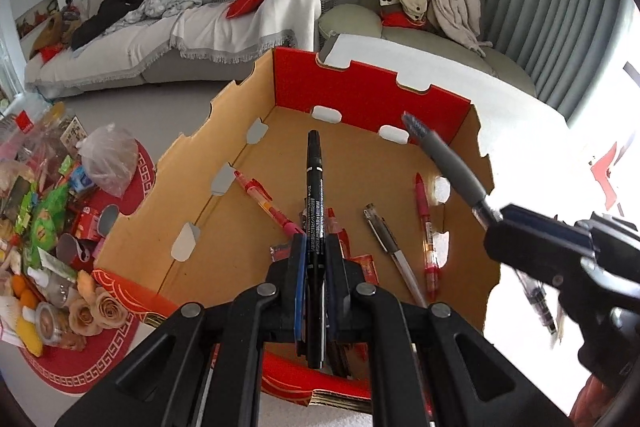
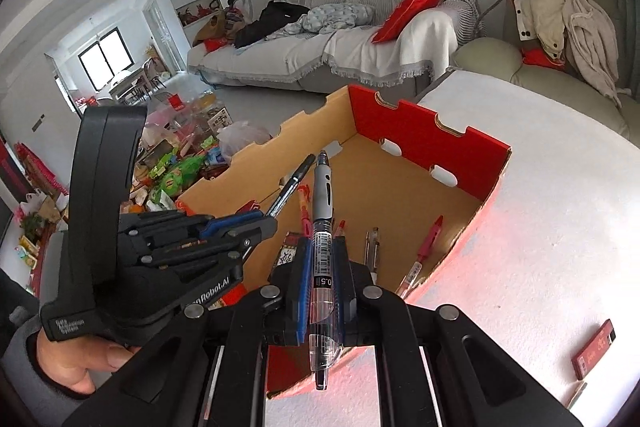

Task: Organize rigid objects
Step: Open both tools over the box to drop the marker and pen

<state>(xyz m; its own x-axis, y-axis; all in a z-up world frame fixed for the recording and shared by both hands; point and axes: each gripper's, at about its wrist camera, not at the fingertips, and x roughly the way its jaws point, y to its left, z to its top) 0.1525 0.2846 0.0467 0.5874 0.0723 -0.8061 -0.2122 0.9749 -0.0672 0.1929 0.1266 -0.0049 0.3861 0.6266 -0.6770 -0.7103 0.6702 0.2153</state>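
Where box [image 1: 360, 155] sits, white table [image 2: 540, 227] (sofa [image 2: 340, 39] behind)

Left black two-finger gripper [image 1: 315, 259]: angled downward, jaws clamped on a black marker pen [image 1: 314, 183] projecting beyond the fingertips. Right black two-finger gripper [image 2: 323, 259]: angled downward, clamped on a grey-grip gel pen [image 2: 322, 195]. Bare hand [image 2: 76, 363], apparently gripping the left handle.

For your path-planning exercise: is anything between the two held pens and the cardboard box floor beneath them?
Nothing visible. The black marker and grey-grip gel pen hang over the open brown cardboard box; other pens lie on its floor.
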